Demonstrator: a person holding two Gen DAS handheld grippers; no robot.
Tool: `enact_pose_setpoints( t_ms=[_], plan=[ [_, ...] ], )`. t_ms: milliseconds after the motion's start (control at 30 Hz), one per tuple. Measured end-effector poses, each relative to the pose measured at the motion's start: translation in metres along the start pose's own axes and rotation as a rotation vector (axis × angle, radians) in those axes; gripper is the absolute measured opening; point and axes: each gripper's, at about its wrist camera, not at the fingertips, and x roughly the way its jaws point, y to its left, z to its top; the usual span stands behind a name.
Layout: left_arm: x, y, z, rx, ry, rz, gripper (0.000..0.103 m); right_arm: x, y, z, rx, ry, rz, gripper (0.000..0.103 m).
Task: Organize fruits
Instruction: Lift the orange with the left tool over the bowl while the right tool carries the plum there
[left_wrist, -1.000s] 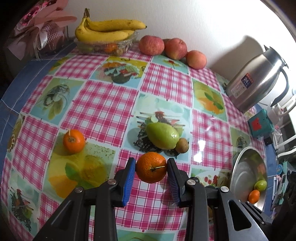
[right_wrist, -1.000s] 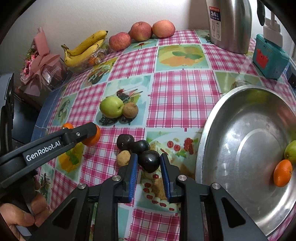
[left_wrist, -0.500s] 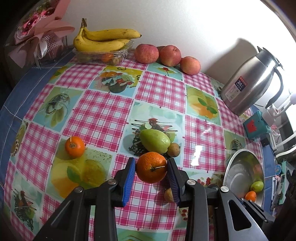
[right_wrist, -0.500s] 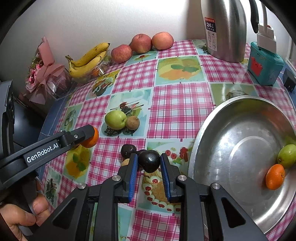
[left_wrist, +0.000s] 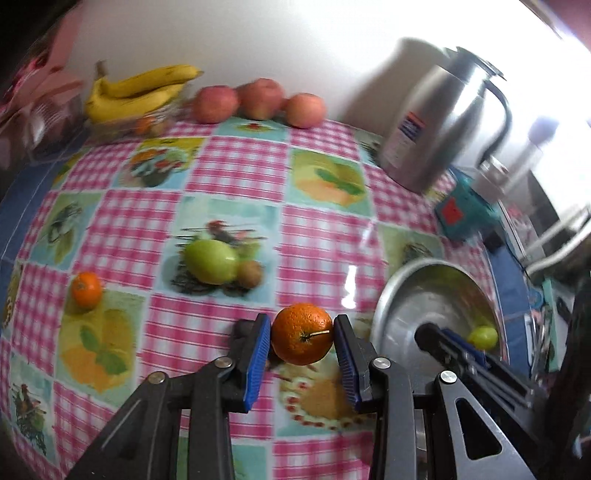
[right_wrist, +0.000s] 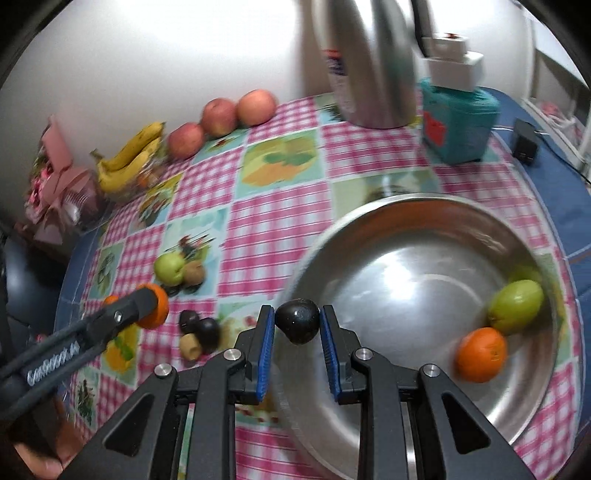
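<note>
My left gripper (left_wrist: 302, 341) is shut on an orange (left_wrist: 302, 333) and holds it above the checked tablecloth, left of the steel bowl (left_wrist: 413, 306). My right gripper (right_wrist: 297, 328) is shut on a dark plum (right_wrist: 297, 320) and holds it over the near left rim of the steel bowl (right_wrist: 406, 236). The bowl holds a green fruit (right_wrist: 516, 306) and an orange (right_wrist: 480, 355). On the cloth lie a green fruit (left_wrist: 210, 260) with a kiwi (left_wrist: 249, 274), a small orange (left_wrist: 86, 290), and two dark plums (right_wrist: 201, 326) with a small brown fruit (right_wrist: 190, 346).
Bananas (left_wrist: 140, 92) on a clear dish and three apples (left_wrist: 258, 99) stand along the back wall. A steel kettle (left_wrist: 439, 125) and a teal box (left_wrist: 461, 210) stand at the back right. A pink bouquet (right_wrist: 55, 177) lies at the far left.
Both grippers have swung right toward the steel bowl with their fruit. The right gripper has lifted the plum from the cloth to the bowl's rim.
</note>
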Motion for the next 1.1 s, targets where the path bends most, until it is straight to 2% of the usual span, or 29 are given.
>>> enact_pose_setpoints(
  t_ms=[233, 467, 1100],
  plan=[
    [0.007, -0.049, -0.014, 0.099, 0.034, -0.043, 0.038, -0.014, -0.042, 0.002, 0.064, -0.031, -0.090, 0.026],
    [0.014, -0.086, -0.027, 0.220, 0.023, -0.021, 0.038, -0.028, -0.074, 0.001, 0.139, -0.058, -0.097, 0.026],
    [0.033, -0.099, -0.038, 0.297, 0.038, 0.041, 0.038, -0.017, -0.073, -0.002, 0.147, -0.006, -0.083, 0.026]
  ],
)
